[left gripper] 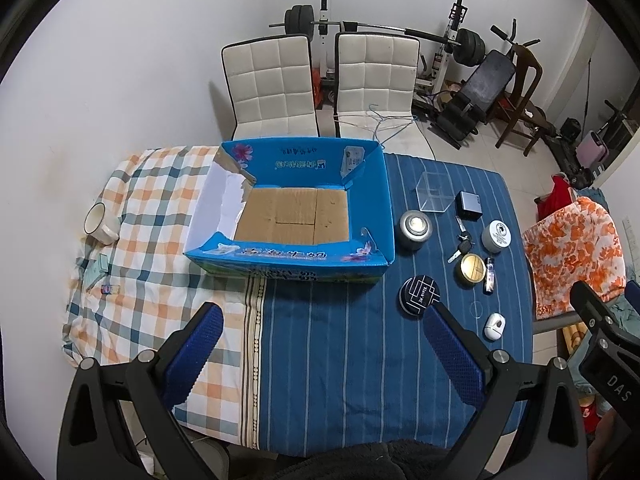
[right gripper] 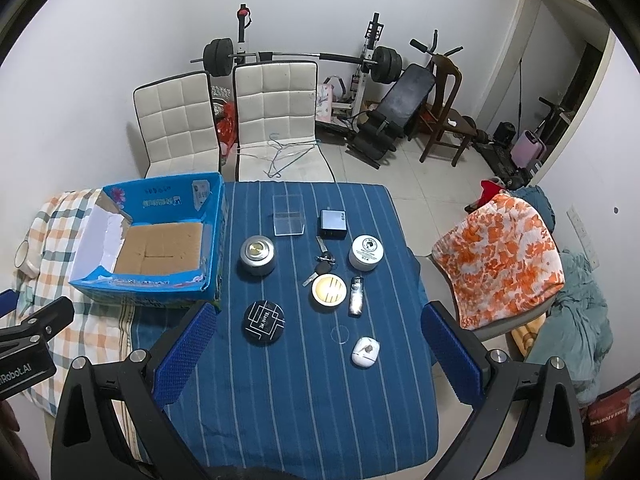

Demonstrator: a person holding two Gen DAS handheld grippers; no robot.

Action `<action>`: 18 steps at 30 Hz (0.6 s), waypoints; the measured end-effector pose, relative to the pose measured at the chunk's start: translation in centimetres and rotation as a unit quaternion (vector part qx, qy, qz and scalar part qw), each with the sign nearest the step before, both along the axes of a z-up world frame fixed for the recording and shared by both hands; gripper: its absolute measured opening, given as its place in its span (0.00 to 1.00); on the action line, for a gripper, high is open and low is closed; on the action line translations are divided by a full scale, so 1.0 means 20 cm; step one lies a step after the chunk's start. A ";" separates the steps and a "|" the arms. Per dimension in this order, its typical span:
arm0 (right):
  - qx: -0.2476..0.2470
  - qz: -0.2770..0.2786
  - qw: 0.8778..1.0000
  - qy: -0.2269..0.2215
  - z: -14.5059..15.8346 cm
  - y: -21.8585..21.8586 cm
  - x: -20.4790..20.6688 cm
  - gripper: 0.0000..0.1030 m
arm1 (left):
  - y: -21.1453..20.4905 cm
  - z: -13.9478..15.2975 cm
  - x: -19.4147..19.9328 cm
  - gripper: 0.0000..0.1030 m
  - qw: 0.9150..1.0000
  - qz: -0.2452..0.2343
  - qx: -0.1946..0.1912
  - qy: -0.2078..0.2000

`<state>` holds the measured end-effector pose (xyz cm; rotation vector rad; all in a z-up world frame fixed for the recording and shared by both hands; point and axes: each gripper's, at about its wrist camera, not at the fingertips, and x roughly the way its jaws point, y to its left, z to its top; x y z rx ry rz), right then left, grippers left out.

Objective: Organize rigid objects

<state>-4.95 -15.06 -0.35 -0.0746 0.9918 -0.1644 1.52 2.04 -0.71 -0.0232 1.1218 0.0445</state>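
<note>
On the desk with a striped blue cloth (right gripper: 304, 380), beside the open blue cardboard box (right gripper: 160, 240), lie a round black tin (right gripper: 263, 322) printed "Blank ME", a clear square case (right gripper: 288, 221) and a white jar (right gripper: 365, 252), while both the left gripper (left gripper: 320, 352) and the right gripper (right gripper: 316, 352) hover with ribbed blue fingers (right gripper: 184, 352) spread wide, holding nothing.

The round black tin (right gripper: 263, 322), low in the middle of the right wrist view, bears "Blank ME" in white inside a line pattern. At the left edge of that view, the other gripper's black body (right gripper: 24, 364) shows "Robot.AI", its start cut off. At the lower right of the left wrist view, a black gripper body (left gripper: 618, 384) reads "DAS". The blue cardboard box (left gripper: 298, 164) carries white print too small to read.
</note>
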 end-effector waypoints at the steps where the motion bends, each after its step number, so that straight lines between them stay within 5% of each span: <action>1: 0.000 0.000 1.000 0.000 0.00 0.00 0.01 1.00 | 0.00 0.00 -0.01 1.00 1.000 0.000 0.000 0.000; 18: 0.016 -0.008 1.000 0.017 -0.07 -0.06 0.05 1.00 | -0.12 -0.03 0.05 1.00 1.000 -0.020 0.004 0.005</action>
